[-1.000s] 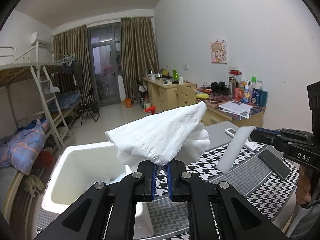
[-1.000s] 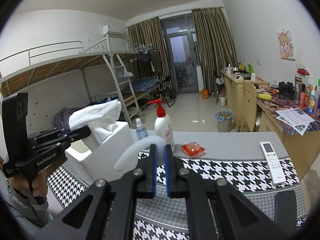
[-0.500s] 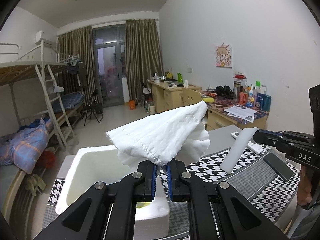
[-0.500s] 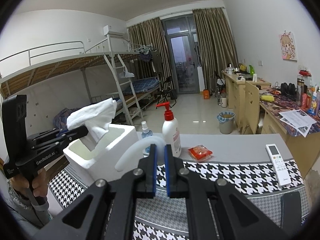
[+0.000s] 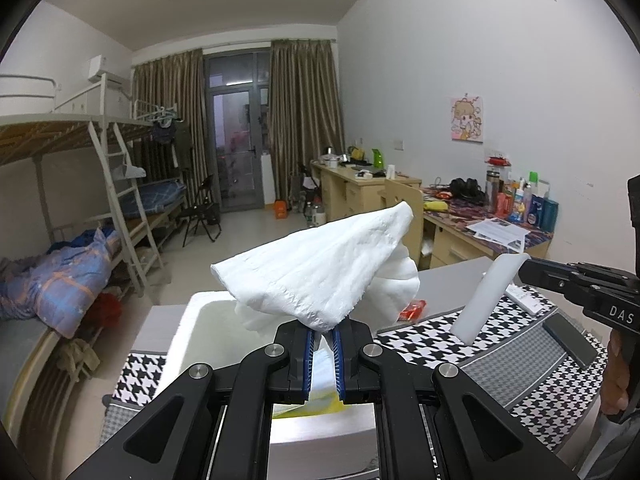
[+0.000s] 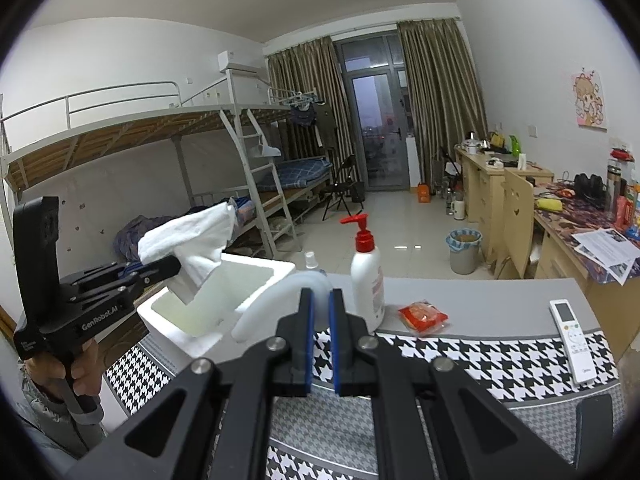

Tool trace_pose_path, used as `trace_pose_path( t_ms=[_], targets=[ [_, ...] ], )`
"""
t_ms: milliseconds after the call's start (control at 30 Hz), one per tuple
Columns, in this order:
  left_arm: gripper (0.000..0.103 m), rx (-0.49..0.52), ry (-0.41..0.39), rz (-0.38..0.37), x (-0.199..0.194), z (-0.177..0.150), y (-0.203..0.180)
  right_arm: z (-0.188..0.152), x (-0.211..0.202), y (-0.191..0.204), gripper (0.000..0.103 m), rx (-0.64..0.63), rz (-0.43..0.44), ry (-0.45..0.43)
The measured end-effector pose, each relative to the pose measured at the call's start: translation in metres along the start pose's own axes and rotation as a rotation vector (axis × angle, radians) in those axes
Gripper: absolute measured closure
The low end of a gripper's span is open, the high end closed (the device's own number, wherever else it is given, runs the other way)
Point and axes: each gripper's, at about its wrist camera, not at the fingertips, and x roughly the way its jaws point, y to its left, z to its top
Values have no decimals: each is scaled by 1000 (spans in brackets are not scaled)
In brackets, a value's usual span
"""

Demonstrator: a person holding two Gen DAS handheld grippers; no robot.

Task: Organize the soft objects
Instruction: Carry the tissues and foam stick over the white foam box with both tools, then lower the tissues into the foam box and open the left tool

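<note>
White towel (image 5: 320, 276), 1 piece, folded and bunched, pinched at its lower edge between the blue pads of the left gripper (image 5: 323, 334), whose jaws are clamped on the cloth; the towel stands up above the fingertips and hangs over the open mouth of the white foam box (image 6: 256, 280), not resting in it. From the right wrist view the same towel (image 6: 192, 244) sits above the box's near-left corner, carried by the left gripper (image 6: 168, 266) in a person's hand (image 6: 76, 372). White foam strip (image 6: 276, 294), 1 piece, curved, clenched between the pads of the right gripper (image 6: 320, 300) and arching leftward toward the box's wall; whether it touches the wall cannot be told. In the left wrist view the strip (image 5: 488, 296) juts down-left from the right gripper (image 5: 524, 266), above the table. Table (image 6: 480, 292), grey top, covered in part by a black-and-white houndstooth mat (image 6: 480, 364). On it: 1 white pump bottle with red pump (image 6: 366, 276), upright, just right of the box; 1 small clear bottle (image 6: 310, 259) behind the strip; 1 red snack packet (image 6: 422, 316) right of the pump bottle; 1 white remote control (image 6: 572, 340) near the right edge; 1 dark phone (image 5: 568, 338) on the mat.
</note>
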Motion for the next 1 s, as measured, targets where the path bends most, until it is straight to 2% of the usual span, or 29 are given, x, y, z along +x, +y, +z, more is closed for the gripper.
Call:
trace_pose_path(
  t_ms=[833, 900, 967, 1000],
  targets=[
    [93, -64, 62, 56, 17, -10, 35, 7, 23, 35, 94, -28, 37, 36],
    [86, -64, 86, 48, 22, -11, 37, 7, 23, 37, 94, -29, 34, 36],
    [54, -71, 101, 57, 26, -12, 37, 7, 24, 38, 94, -30, 32, 38],
    [46, -77, 99, 66, 25, -14, 39, 7, 24, 38, 94, -30, 32, 38]
  ],
)
